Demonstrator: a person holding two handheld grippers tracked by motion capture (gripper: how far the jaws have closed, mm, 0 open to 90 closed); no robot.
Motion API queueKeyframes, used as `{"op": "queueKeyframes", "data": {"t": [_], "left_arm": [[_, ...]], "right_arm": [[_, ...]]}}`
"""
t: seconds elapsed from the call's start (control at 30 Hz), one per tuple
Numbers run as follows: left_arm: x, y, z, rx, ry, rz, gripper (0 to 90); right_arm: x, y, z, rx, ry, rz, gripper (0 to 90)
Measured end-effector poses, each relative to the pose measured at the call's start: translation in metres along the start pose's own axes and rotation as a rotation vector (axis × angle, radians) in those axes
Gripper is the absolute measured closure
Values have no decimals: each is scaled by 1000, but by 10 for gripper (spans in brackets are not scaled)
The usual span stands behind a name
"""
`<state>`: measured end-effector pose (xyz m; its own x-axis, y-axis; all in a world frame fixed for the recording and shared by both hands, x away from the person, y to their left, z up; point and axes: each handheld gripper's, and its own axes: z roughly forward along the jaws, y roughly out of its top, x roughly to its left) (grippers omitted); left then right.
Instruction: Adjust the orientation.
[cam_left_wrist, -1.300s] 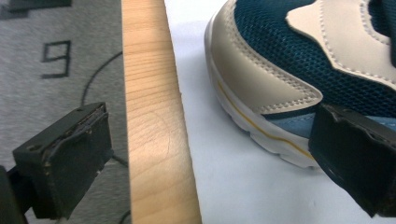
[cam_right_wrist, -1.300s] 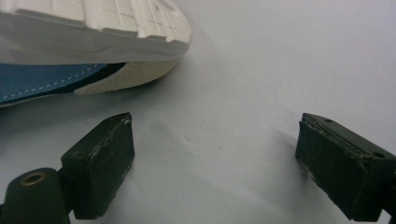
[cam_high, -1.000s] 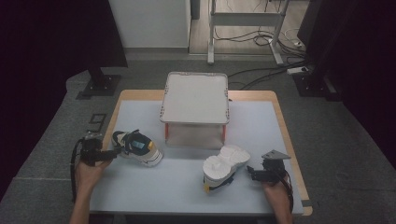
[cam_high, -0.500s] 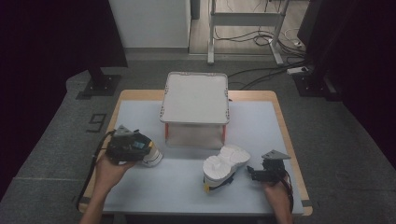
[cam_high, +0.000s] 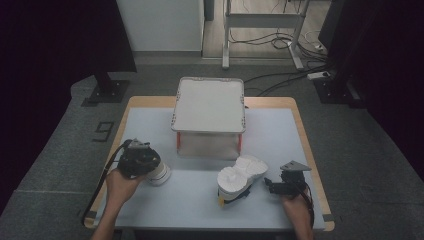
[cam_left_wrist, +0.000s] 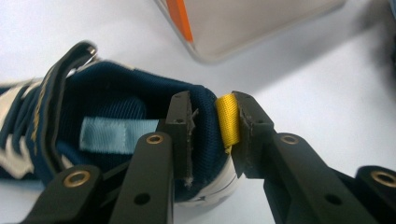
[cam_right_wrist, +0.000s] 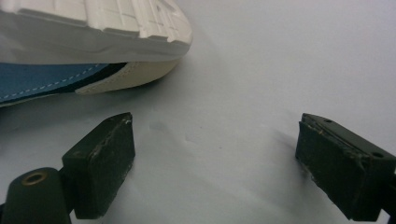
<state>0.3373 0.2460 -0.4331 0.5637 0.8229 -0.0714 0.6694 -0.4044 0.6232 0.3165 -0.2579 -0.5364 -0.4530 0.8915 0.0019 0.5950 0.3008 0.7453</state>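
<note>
A navy and white sneaker (cam_high: 160, 174) stands upright at the table's front left. My left gripper (cam_high: 151, 168) has just been closing and is now shut on its heel. In the left gripper view one pad is inside the blue collar (cam_left_wrist: 205, 121) and the other presses the yellow pull tab (cam_left_wrist: 228, 119), with my left gripper (cam_left_wrist: 212, 116) clamped on the padded heel. The second sneaker (cam_high: 241, 177) lies sole up at the front right. My right gripper (cam_high: 268, 186) rests just right of it, and in its own view the right gripper (cam_right_wrist: 215, 140) stands open on bare table below the white sole (cam_right_wrist: 93, 28).
A white lidded box (cam_high: 209, 105) with orange corner posts stands at the middle back of the light table (cam_high: 280, 135). Floor cables and stand legs lie beyond the far edge.
My left hand has moved right from the table's left edge onto the upright sneaker, and its jaws have closed on the heel. The right hand and the overturned sneaker have stayed put.
</note>
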Motion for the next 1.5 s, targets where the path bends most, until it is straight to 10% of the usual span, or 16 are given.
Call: {"op": "queueKeyframes", "data": {"t": [0.5,0.73,0.87,0.97,1.13,1.5], "left_arm": [[-3,-42,-40,26,94,26,608],[8,-55,-43,23,112,-30,572],[4,-54,-39,-71,156,-142,187],[-1,-47,-21,-53,195,-192,6],[-4,-43,4,-21,247,-205,0],[22,-74,-24,-37,231,-227,75]], "right_arm": [[0,0,0,-1,-1,-2,114],[0,0,0,-1,-1,-1,113],[0,0,0,0,-1,-1,113],[0,0,0,-1,-1,-2,113],[0,0,0,-1,-1,-3,114],[0,0,0,-1,-1,-2,114]]}}
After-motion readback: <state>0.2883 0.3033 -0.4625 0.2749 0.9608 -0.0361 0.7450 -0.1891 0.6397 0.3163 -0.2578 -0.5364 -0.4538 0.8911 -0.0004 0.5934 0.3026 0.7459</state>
